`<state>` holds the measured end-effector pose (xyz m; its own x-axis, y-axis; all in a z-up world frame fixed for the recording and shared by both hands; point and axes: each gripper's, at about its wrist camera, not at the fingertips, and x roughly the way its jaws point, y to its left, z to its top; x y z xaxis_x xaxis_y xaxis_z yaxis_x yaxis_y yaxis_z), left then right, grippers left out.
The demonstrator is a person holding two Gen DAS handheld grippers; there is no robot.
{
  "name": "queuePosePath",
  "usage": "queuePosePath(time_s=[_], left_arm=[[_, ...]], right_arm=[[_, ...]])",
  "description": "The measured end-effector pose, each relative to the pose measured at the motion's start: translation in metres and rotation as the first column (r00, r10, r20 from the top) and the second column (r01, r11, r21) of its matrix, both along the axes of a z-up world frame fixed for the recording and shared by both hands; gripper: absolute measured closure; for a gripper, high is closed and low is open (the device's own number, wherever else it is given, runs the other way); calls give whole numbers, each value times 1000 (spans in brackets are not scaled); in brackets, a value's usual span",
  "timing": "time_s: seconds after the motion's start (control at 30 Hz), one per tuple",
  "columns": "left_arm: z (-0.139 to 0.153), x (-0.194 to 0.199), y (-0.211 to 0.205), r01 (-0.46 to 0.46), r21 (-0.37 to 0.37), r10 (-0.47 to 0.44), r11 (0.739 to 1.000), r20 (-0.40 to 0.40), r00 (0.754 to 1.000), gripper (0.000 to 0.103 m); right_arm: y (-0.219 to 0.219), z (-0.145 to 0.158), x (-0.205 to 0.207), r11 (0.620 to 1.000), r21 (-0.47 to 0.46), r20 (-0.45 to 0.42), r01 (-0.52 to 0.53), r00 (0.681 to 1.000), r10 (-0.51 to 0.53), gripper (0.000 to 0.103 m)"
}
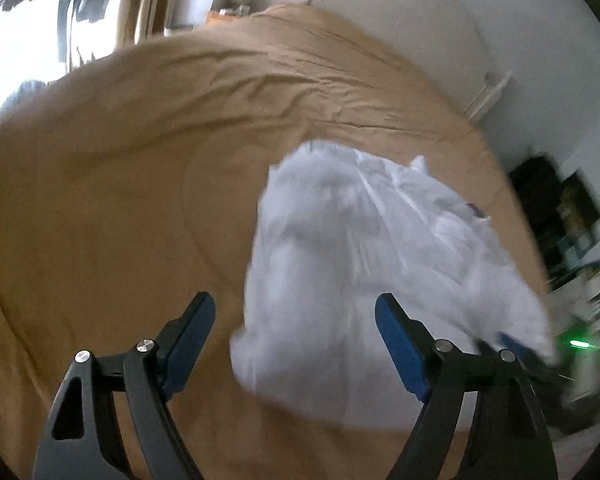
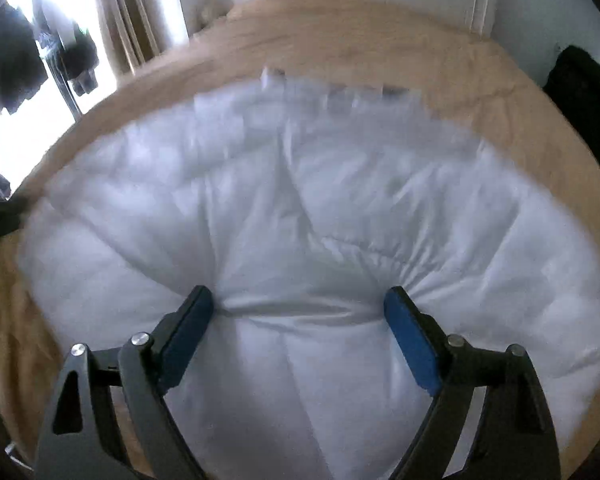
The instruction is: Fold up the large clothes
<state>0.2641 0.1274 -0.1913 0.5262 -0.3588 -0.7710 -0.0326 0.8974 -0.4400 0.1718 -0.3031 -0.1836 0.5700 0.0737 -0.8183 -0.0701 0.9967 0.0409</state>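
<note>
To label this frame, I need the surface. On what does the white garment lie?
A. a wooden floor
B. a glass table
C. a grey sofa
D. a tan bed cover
D: in both wrist views the white garment lies spread on the tan bed cover, which shows around it.

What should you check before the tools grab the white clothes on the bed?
1. White garment lies on the tan bedcover: ok.
2. Left tool open, nothing pinched: ok.
3. Right tool open over the cloth; whether its fingers press on it: cannot tell.
4. Garment spread flat: not ok, it looks puffy and creased.
5. Garment edges easy to find: cannot tell, the pictures are blurred.
</note>
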Motion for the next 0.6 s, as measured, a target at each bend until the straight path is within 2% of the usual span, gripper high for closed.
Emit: queuePosePath(time_s=[0.07,0.13,0.23,0.33,0.43,0.5,0.6], left_arm=[[-9,-17,5,-1,-42,1,999,-10,1000,19],[-30,-16,2,2,-67,-8,998,-81,997,19],[-55,-6,-5,23,-142,-45,990,-155,987,19],[-66,-5,-8,3,-240,-41,971,-154,987,16],[-66,6,-19,18,-272,-54,962,-126,991,12],[-64,17,-30,19,-273,-55,962,-125,991,2],[-70,34,-40,2,-277,-42,961,-137,990,1]], right_arm=[[-7,-8,6,1000,-10,19,16,1000,-15,4],[-12,-11,11,999,17,1,34,999,-34,2],[-18,-17,25,999,23,-6,35,999,-35,1],[-18,-18,23,999,21,-5,33,999,-33,1],[-17,-18,21,999,20,-5,39,999,-39,0],[-15,-18,20,999,12,-5,40,999,-40,0],[-13,-18,18,999,8,-6,42,999,-42,0]])
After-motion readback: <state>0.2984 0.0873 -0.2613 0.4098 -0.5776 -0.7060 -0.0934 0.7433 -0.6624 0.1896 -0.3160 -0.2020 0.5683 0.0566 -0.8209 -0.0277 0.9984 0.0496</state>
